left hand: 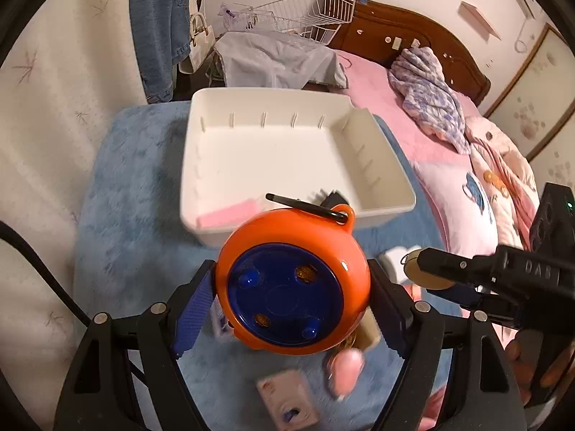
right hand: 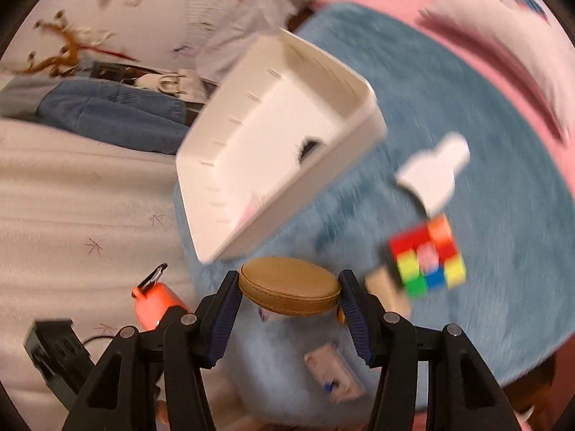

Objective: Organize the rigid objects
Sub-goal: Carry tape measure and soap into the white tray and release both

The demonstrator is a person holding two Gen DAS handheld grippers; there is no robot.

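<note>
While the left claw grips the orange ball-shaped case and the right claw clamps the tan round pouch, the white bin lies just ahead of both, nearer the left.

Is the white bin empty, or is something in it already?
Not empty. The white bin holds a pink flat item and a small black item near its front wall; the rest of its floor is bare.
</note>
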